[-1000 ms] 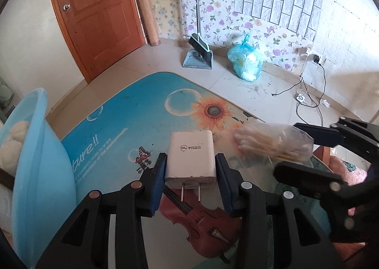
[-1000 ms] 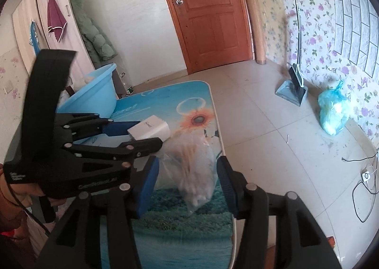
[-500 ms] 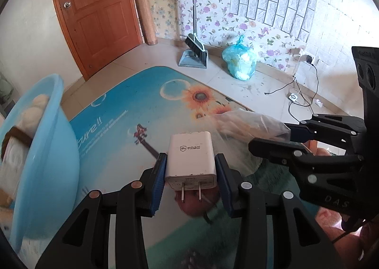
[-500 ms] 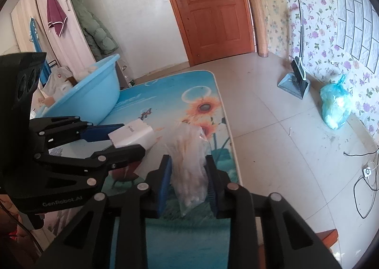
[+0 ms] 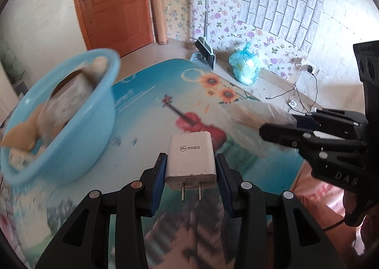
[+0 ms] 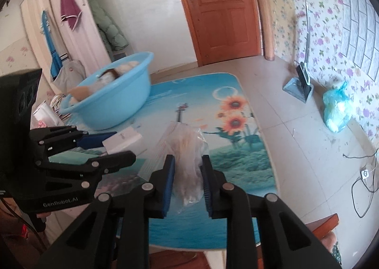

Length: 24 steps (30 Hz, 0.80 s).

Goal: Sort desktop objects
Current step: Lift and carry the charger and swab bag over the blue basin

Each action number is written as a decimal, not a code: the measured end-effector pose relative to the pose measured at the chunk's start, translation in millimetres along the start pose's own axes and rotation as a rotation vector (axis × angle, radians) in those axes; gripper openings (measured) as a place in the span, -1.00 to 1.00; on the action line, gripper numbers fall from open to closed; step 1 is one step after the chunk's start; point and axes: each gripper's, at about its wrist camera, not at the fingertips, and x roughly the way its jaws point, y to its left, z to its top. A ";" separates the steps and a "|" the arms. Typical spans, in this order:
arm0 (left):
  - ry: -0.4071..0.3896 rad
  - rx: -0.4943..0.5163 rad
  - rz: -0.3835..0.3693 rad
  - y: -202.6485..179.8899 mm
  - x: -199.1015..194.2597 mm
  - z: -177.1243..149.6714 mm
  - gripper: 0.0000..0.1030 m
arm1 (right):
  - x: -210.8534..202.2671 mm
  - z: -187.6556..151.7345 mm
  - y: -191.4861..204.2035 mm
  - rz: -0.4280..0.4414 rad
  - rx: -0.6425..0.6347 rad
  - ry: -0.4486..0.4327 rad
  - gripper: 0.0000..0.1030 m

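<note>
Left gripper (image 5: 190,175), fingers clenched on a white charger (image 5: 190,158), prongs toward the camera, held above the counter (image 5: 146,112). Right gripper (image 6: 187,180), fingers clenched on a clear bag (image 6: 187,150) of swabs, just right of the charger. Beyond and left of the charger, a blue basin (image 5: 78,124) holding other items. If the basin is the goal, carry each load over its rim before letting go; the limp bag may snag.
</note>
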 end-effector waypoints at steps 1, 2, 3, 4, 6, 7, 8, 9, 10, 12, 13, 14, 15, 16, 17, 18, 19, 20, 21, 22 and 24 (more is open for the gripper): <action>0.001 -0.011 0.002 4.8 -4.6 -4.0 -0.23 | -1.3 -0.2 5.8 0.003 -0.010 0.001 -0.58; 0.000 -0.021 0.005 9.8 -9.9 -9.0 -0.23 | -3.2 -0.8 14.1 0.006 -0.025 0.002 -0.58; -0.002 -0.031 0.010 14.0 -14.3 -13.7 -0.23 | -4.7 -0.9 20.4 0.008 -0.037 0.003 -0.58; -0.005 -0.040 0.017 18.8 -19.7 -18.5 -0.23 | -5.7 -1.0 29.3 0.013 -0.052 0.007 -0.58; -0.011 -0.059 0.028 24.9 -28.9 -27.4 -0.23 | -7.2 -2.0 42.5 0.019 -0.074 0.013 -0.58; -0.014 -0.067 0.033 27.8 -33.8 -32.3 -0.23 | -7.5 -3.2 48.5 0.022 -0.082 0.017 -0.58; -0.018 -0.073 0.039 30.6 -38.7 -37.6 -0.23 | -6.6 -4.3 55.9 0.026 -0.092 0.023 -0.58; -0.021 -0.078 0.044 32.6 -42.0 -42.3 -0.23 | -5.3 -4.9 62.4 0.028 -0.103 0.029 -0.58; -0.022 -0.086 0.051 35.8 -45.5 -47.5 -0.23 | -4.1 -6.3 70.8 0.031 -0.118 0.037 -0.58; -0.021 -0.109 0.060 43.7 -50.7 -57.6 -0.23 | -3.2 -8.5 82.7 0.036 -0.140 0.048 -0.58; -0.018 -0.124 0.065 48.5 -53.2 -63.2 -0.23 | -2.7 -9.6 90.0 0.037 -0.150 0.054 -0.58; -0.014 -0.140 0.069 53.8 -55.3 -68.9 -0.23 | -2.0 -10.3 94.0 0.037 -0.155 0.058 -0.58; -0.012 -0.153 0.072 57.8 -56.5 -72.9 -0.23 | -0.5 -11.1 99.5 0.039 -0.161 0.064 -0.58; -0.010 -0.167 0.075 63.7 -58.2 -77.8 -0.23 | 1.0 -11.7 103.4 0.041 -0.164 0.070 -0.58; -0.009 -0.180 0.082 69.7 -60.4 -82.8 -0.23 | 3.2 -12.3 108.2 0.042 -0.167 0.077 -0.58; -0.008 -0.191 0.087 74.9 -62.5 -87.3 -0.23 | 5.9 -13.1 113.1 0.043 -0.170 0.085 -0.58; -0.008 -0.199 0.090 78.4 -64.0 -91.1 -0.23 | 9.0 -13.7 118.1 0.045 -0.171 0.092 -0.58; -0.006 -0.208 0.094 83.3 -65.7 -94.9 -0.23 | 12.3 -14.3 122.2 0.047 -0.172 0.098 -0.58; -0.004 -0.220 0.100 89.5 -67.3 -99.3 -0.23 | 15.8 -14.6 127.0 0.050 -0.175 0.108 -0.58; -0.003 -0.230 0.104 94.3 -69.3 -103.1 -0.23 | 19.7 -14.6 132.4 0.051 -0.181 0.116 -0.58; -0.001 -0.249 0.109 102.3 -71.4 -108.8 -0.23 | 25.3 -14.2 141.5 0.058 -0.191 0.129 -0.58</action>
